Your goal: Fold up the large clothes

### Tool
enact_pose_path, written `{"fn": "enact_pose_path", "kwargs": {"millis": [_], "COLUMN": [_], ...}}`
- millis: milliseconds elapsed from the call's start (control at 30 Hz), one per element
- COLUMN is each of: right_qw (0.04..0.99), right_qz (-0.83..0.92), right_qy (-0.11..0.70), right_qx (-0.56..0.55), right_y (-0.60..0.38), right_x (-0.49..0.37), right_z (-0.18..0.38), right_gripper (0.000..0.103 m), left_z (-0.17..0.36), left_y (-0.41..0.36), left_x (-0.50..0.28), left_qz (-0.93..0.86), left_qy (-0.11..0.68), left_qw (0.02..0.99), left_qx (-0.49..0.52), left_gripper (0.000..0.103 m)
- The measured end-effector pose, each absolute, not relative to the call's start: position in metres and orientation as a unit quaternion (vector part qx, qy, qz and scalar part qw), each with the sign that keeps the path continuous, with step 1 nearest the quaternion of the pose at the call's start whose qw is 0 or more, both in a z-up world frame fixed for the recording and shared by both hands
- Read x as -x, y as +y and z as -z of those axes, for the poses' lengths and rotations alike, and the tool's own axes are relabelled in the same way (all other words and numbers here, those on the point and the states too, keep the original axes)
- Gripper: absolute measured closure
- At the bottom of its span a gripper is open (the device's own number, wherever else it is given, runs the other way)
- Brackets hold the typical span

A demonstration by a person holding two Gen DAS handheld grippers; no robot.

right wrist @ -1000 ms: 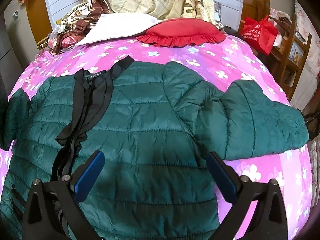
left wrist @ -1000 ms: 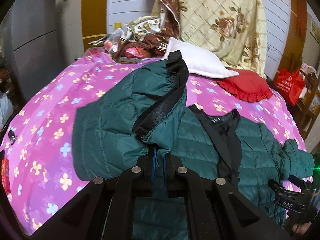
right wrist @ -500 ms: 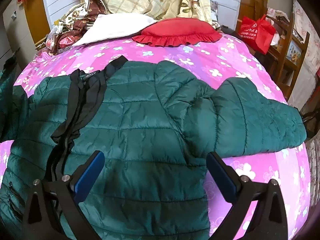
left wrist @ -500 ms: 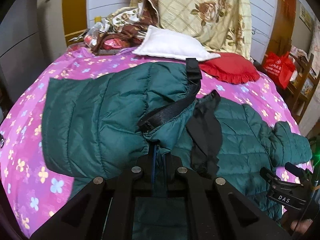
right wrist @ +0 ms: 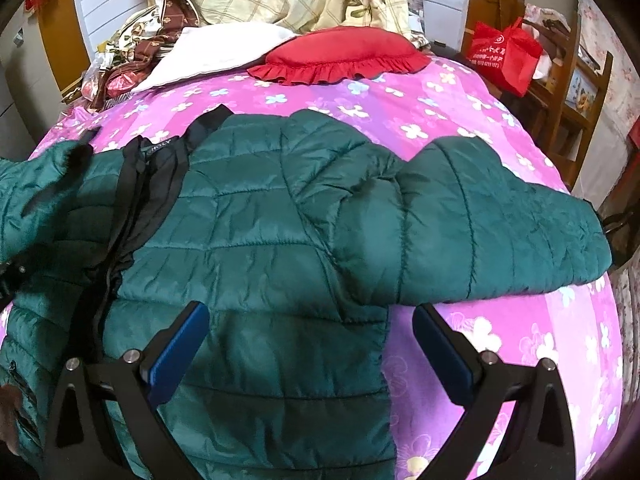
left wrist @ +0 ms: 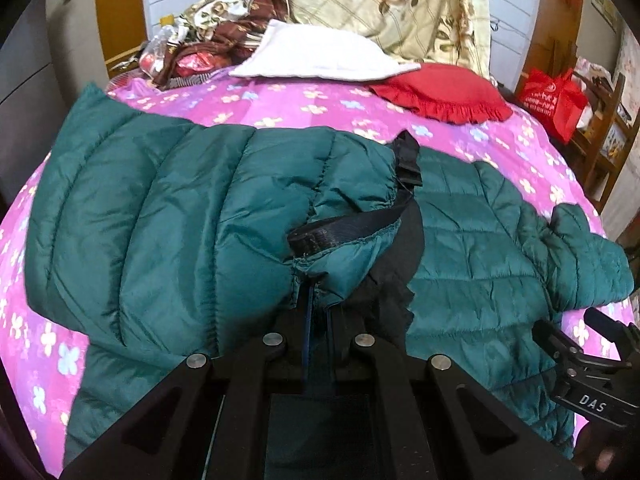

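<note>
Clenched on the cuff of the green jacket's (left wrist: 168, 216) left sleeve, the left gripper (left wrist: 316, 300) is judged to be folding it across the body spread on the bed (right wrist: 440, 96), while the right gripper (right wrist: 306, 340), jaws released, hangs over the hem, its sleeve likely next.

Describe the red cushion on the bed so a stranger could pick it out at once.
Start at the bed's pink flowered bedspread and look toward its head, past the green puffer jacket. There lies the red cushion, beside a plain white pillow. Its solid red cover and ruffled edge set it apart.
</note>
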State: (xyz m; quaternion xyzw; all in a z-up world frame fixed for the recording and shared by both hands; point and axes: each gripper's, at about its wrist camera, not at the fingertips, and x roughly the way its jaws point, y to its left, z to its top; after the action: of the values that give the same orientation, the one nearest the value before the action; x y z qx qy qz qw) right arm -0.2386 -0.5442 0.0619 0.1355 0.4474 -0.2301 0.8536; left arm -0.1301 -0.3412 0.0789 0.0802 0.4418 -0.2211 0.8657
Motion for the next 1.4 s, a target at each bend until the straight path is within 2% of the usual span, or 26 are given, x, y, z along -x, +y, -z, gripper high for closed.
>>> {"fn": "enact_pose_path", "kwargs": {"millis": [300, 600, 700, 1067, 1400], "right_qw": [0.846, 0.843, 0.844, 0.859, 0.859], "right_qz": [0.234, 0.238, 0.235, 0.18, 0.109], "right_qy": [0.456, 0.453, 0.448, 0.442, 0.447], "right_qx": [-0.147, -0.166, -0.177, -0.187, -0.224], "right_y": [-0.553, -0.559, -0.558, -0.529, -0.483], "right_x": [0.246, 0.254, 0.256, 0.241, 0.181], "right_z": [-0.05, -0.049, -0.052, -0.069, -0.063], "right_gripper": [0.0, 0.0, 0.0, 0.0, 0.002], "left_z": [-0.055, -0.057, -0.064, -0.131, -0.135], "left_y": [-0.356, -0.356, -0.348, -0.256, -0.174], "left_x": [0.133, 0.139, 0.144, 0.171, 0.125], "left_qz": [0.22, 0.249, 0.266, 0.257, 0.147], "left_qy": [0.466, 0.471, 0.485, 0.42, 0.396], "left_qw": [0.852, 0.843, 0.831, 0.868, 0.905], "left_qx": [-0.089, -0.075, -0.057, -0.069, -0.05], "left_gripper": [0.103, 0.103, 0.097, 0.091, 0.091]}}
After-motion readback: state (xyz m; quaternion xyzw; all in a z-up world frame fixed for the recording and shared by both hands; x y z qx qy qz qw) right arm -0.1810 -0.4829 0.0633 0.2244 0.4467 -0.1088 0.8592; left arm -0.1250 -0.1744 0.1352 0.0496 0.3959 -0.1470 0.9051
